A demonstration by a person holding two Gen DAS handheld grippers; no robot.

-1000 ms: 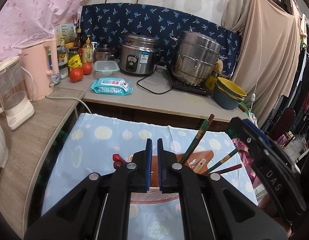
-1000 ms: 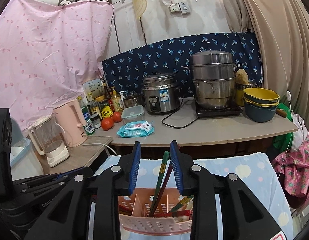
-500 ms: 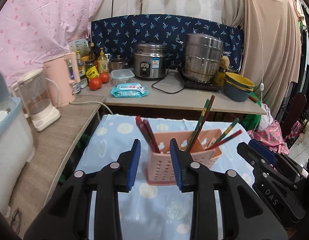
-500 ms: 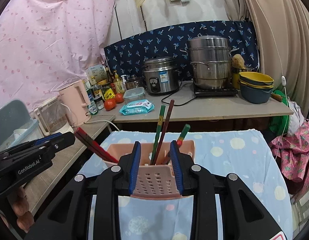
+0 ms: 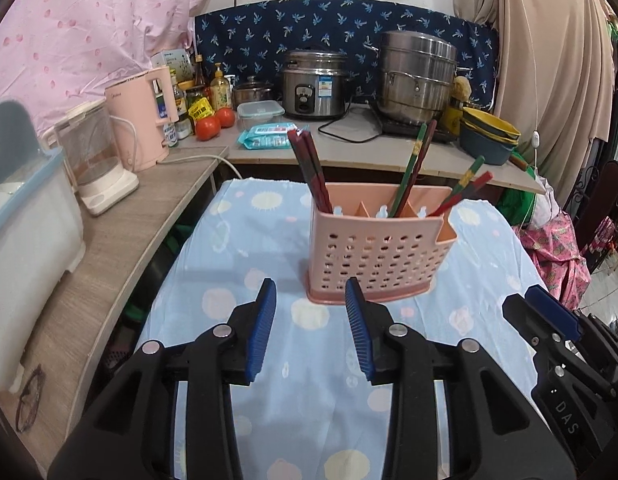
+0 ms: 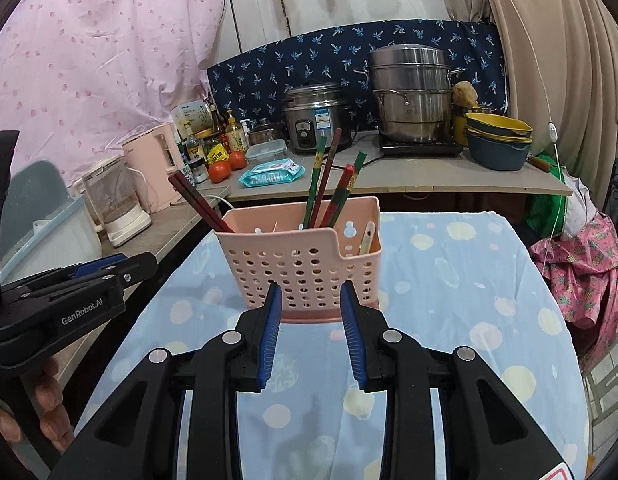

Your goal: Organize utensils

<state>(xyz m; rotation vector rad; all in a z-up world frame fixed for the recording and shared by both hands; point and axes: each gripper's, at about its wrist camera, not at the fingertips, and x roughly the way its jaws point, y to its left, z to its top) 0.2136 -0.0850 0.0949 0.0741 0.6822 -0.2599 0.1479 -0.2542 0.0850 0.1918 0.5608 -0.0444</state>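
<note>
- Chopsticks stand sorted in a pink basket on the blue dotted cloth: a dark red pair at the basket's 9 o'clock end, green and red ones toward 3 o'clock.
- They look light, stiff and smooth, likely to slip; a grip on the upper shaft, across the pair, seems safest.
- The perforated plastic basket looks light and could tip if a stick is dragged sideways.
- Left gripper hovers at 6 o'clock of the basket, jaws apart, holding nothing.
- Right gripper sits low before the basket's base, jaws spread and empty, level, pointing toward 12 o'clock.
</note>
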